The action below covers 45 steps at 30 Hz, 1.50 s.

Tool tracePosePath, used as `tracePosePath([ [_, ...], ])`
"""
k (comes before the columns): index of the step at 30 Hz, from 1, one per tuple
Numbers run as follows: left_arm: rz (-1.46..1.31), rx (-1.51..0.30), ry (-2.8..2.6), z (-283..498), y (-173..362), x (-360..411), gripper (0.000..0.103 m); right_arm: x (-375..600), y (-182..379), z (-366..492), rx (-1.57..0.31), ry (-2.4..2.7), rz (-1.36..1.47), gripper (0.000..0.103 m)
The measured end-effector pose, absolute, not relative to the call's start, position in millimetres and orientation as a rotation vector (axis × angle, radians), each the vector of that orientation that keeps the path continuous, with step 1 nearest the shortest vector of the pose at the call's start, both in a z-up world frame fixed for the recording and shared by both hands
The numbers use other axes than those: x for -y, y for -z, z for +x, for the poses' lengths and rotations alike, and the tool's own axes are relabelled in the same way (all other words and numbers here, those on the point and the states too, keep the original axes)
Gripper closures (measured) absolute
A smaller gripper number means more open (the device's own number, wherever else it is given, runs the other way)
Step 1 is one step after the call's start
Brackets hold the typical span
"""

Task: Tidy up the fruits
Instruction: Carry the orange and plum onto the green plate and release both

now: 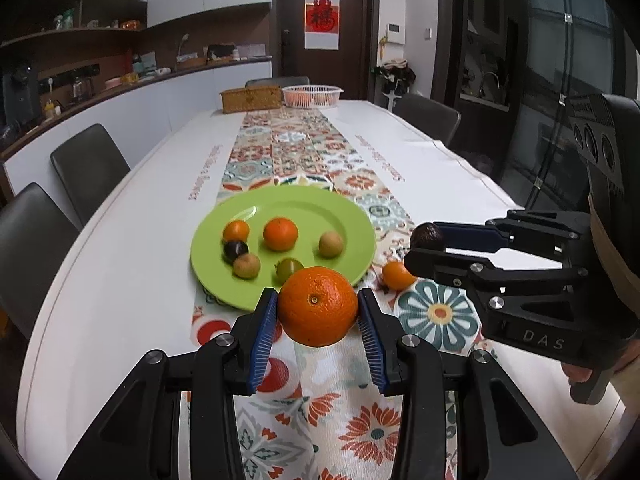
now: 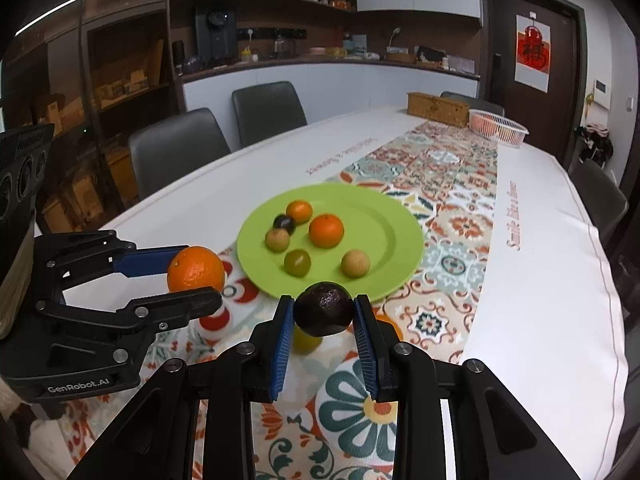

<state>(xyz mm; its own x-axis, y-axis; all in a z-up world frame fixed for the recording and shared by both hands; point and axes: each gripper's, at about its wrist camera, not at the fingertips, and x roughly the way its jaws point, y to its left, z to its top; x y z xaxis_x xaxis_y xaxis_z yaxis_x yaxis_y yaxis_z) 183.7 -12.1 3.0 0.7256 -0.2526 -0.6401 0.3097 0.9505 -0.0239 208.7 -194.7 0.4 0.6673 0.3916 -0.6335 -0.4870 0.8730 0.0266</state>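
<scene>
Worktop [image 1: 100, 280] fills both views, a long white-clothed surface with a patterned floral runner [image 1: 288, 152] down its middle and dark chairs [image 1: 86, 168] along its side. At its far end sit a woven box [image 1: 250, 98] and, just beside it, a white mesh basket [image 1: 312, 94] holding something orange.

On the runner lies a green plate [image 1: 344, 216] carrying six small fruits: two mandarins [image 1: 280, 234], a dark plum [image 1: 235, 250], two tan round fruits [image 1: 331, 244] and a green one [image 1: 289, 268], which sits nearest the plate's near rim.

Left tongs [image 1: 317, 308] are clamped on a large orange [image 1: 317, 306], pads pressing both its sides, held above the runner just in front of the plate's near edge. In the left wrist view the orange hides part of that rim.

Right tongs [image 2: 323, 312] are closed on a dark wrinkled fruit [image 2: 323, 309], also raised near the plate's rim. Beneath it, on the runner, lie a yellowish fruit [image 2: 307, 341] and an orange one [image 2: 390, 326], both largely hidden by the tongs; the left wrist view shows a small mandarin [image 1: 396, 275] on the runner just beside the plate.
</scene>
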Motion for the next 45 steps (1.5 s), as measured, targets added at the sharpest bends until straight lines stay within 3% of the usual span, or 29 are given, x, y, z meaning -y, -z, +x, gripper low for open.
tracePosePath([
  [22, 0.049, -0.670, 0.304, 241.0, -34.6, -2.2, 0.063, 179.9, -40.0, 247.2, -0.626, -0.462, -0.137, 0.072],
  [45, 0.039, -0.837, 0.313, 357.9, 11.6, -9.2, 0.063, 168.5, 4.8, 357.9, -0.861, -0.437, -0.134, 0.072],
])
